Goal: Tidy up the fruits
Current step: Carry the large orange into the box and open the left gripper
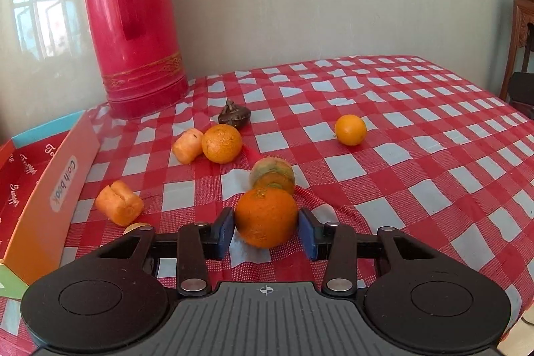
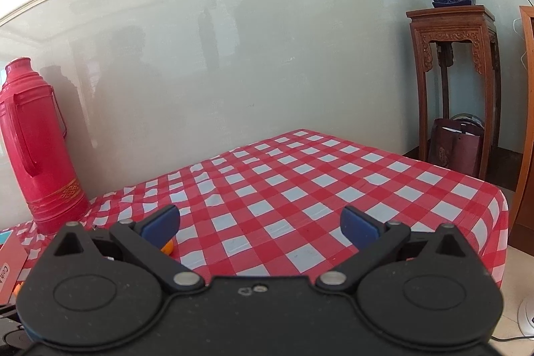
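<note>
With your left gripper (image 1: pixel 266 231) clamped on the orange (image 1: pixel 266 217) sitting squarely between its pads, lift straight up, clear of the mouldy fruit (image 1: pixel 272 174) just beyond the fingertips, leaving your right gripper (image 2: pixel 259 227) spread wide and empty.

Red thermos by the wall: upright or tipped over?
Upright. The red thermos stands on its base on the checked tablecloth against the wall, cap on top, in both wrist views.
</note>
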`<state>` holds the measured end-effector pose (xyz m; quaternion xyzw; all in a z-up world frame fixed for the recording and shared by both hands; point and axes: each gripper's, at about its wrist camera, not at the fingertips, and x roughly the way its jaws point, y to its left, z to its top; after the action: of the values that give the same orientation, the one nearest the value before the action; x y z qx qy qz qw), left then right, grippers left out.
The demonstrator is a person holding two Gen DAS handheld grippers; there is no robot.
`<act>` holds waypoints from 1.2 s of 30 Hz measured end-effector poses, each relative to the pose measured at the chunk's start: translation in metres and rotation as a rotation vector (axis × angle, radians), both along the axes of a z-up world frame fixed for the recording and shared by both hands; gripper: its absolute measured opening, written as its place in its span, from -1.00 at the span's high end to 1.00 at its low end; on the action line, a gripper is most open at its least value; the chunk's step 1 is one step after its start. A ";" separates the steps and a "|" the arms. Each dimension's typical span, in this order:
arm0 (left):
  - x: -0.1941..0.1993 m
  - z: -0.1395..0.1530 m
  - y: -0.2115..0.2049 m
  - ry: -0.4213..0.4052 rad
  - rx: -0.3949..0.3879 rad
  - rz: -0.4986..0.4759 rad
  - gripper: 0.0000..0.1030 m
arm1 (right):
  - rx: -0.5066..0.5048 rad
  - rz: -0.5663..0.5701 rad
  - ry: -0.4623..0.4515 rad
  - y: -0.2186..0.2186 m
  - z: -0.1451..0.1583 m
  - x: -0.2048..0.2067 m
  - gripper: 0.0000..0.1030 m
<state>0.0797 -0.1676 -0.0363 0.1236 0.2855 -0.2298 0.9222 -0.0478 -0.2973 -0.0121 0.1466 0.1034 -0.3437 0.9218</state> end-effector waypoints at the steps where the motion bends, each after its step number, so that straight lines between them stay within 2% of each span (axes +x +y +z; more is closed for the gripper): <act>1: -0.002 0.002 0.001 -0.015 -0.004 0.001 0.19 | 0.002 0.002 -0.001 0.000 0.000 0.000 -0.89; 6: -0.007 0.020 0.020 -0.127 -0.026 0.078 0.19 | -0.002 0.018 -0.003 0.003 0.000 0.002 -0.89; 11: 0.002 0.039 0.057 -0.208 -0.044 0.230 0.19 | -0.011 0.043 0.005 0.010 -0.001 0.006 -0.89; 13: 0.010 0.043 0.075 -0.214 -0.045 0.291 0.19 | -0.016 0.053 0.008 0.014 -0.001 0.009 -0.89; 20: 0.041 0.048 0.136 -0.190 -0.049 0.481 0.19 | -0.035 0.104 0.016 0.031 -0.001 0.020 -0.89; 29: 0.084 0.029 0.198 -0.009 -0.057 0.691 0.19 | -0.062 0.174 0.035 0.054 -0.001 0.034 -0.89; 32: 0.095 0.022 0.212 0.045 -0.049 0.734 0.19 | -0.065 0.194 0.042 0.060 -0.002 0.038 -0.89; 36: 0.098 0.020 0.216 0.057 -0.053 0.743 0.18 | -0.067 0.225 0.052 0.066 -0.004 0.043 -0.89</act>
<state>0.1774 0.0480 -0.0164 -0.0188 0.3304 0.1098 0.9373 -0.0047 -0.2315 -0.0156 0.0945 0.1315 -0.2452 0.9559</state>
